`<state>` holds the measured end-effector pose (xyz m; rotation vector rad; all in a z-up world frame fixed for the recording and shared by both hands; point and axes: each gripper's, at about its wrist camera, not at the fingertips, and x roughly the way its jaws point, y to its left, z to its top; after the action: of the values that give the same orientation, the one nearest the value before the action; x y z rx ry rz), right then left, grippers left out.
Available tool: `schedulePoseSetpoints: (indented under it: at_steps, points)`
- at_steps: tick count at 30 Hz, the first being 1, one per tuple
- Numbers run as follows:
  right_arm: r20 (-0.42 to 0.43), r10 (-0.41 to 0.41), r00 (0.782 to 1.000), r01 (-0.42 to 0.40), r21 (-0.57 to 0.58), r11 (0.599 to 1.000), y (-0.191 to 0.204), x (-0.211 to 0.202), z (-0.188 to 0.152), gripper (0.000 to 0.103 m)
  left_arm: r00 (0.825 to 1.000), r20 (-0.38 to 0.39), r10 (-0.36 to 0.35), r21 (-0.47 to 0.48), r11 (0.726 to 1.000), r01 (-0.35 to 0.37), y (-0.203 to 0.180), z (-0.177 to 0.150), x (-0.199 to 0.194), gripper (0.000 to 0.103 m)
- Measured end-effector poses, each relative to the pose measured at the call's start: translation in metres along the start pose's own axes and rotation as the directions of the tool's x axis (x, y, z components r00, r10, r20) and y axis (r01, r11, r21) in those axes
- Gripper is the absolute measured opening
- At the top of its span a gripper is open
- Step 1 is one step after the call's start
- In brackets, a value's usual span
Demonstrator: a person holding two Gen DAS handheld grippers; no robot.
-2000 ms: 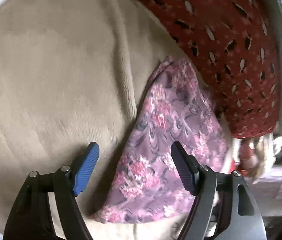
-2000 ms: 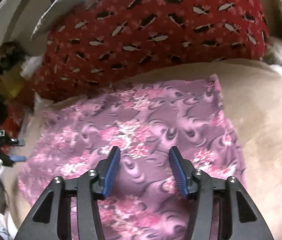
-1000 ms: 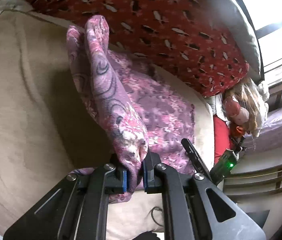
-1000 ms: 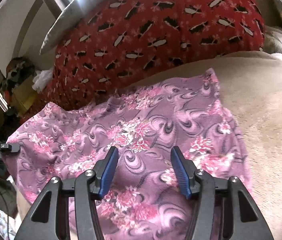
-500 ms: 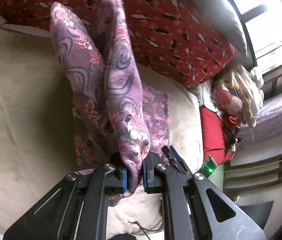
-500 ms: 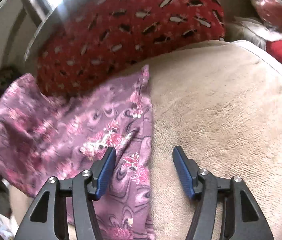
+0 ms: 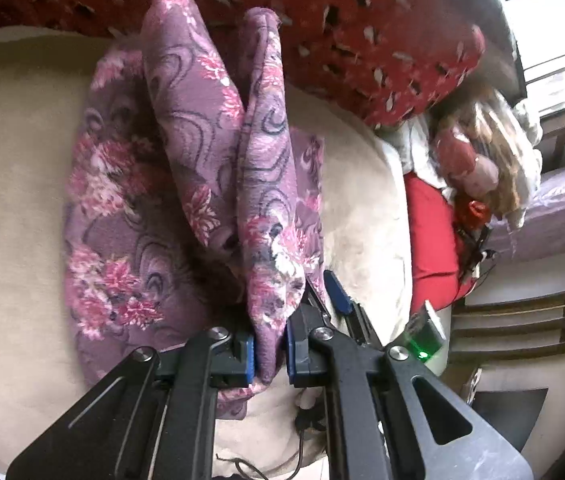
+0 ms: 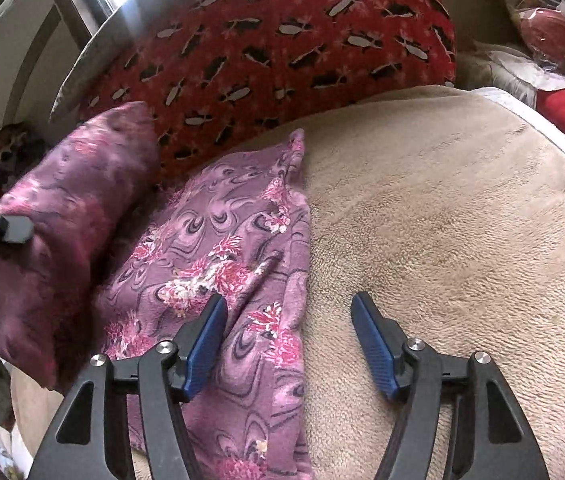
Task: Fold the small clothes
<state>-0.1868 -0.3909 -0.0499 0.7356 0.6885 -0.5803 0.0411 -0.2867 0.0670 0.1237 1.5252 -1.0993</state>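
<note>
Left wrist: my left gripper [image 7: 270, 354] is clamped on a bunched edge of the purple floral cloth [image 7: 130, 208], lifted in two standing folds over the rest, which lies on the beige blanket [image 7: 10, 200]. Red patterned pillow [image 7: 362, 32] behind. Right gripper's blue finger [image 7: 337, 292] pokes in just beside.

Right wrist: my right gripper [image 8: 288, 344] has just been opening and grips nothing; it straddles the cloth's [image 8: 218, 248] right edge, possibly touching, hard to say.
</note>
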Motion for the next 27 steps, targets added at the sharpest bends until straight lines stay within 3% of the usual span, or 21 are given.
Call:
schedulePoseSetpoints:
  at_steps: [6,9,11,15,20,27]
  points:
    - [0.0,0.002,1.0,-0.002,0.0,1.0,0.0,0.002,0.001,0.067,0.996,-0.085,0.009,-0.037,0.999,-0.012,0.002,0.002,0.044,0.009]
    - [0.001,0.006,1.0,-0.006,0.001,1.0,0.0,0.002,0.001,0.067,0.994,-0.11,-0.018,-0.065,0.998,0.011,0.005,0.002,0.054,0.021]
    - [0.001,0.006,1.0,-0.006,0.0,1.0,0.0,0.002,0.001,0.067,0.991,-0.119,-0.064,-0.094,0.994,0.053,0.007,0.003,0.056,0.036]
    - [0.001,0.006,1.0,-0.006,0.001,1.0,0.0,0.002,0.001,0.067,0.984,-0.128,-0.127,-0.144,0.984,0.108,0.017,0.001,0.048,0.041]
    - [0.001,0.005,1.0,-0.005,-0.001,1.0,0.0,0.002,0.001,0.067,0.985,-0.066,-0.159,-0.115,0.982,0.15,0.033,-0.004,0.023,0.041]
    - [-0.026,-0.008,1.0,0.008,-0.002,1.0,0.003,0.002,0.006,0.067,0.989,0.019,-0.145,-0.207,0.967,0.146,0.088,-0.005,-0.007,0.041]
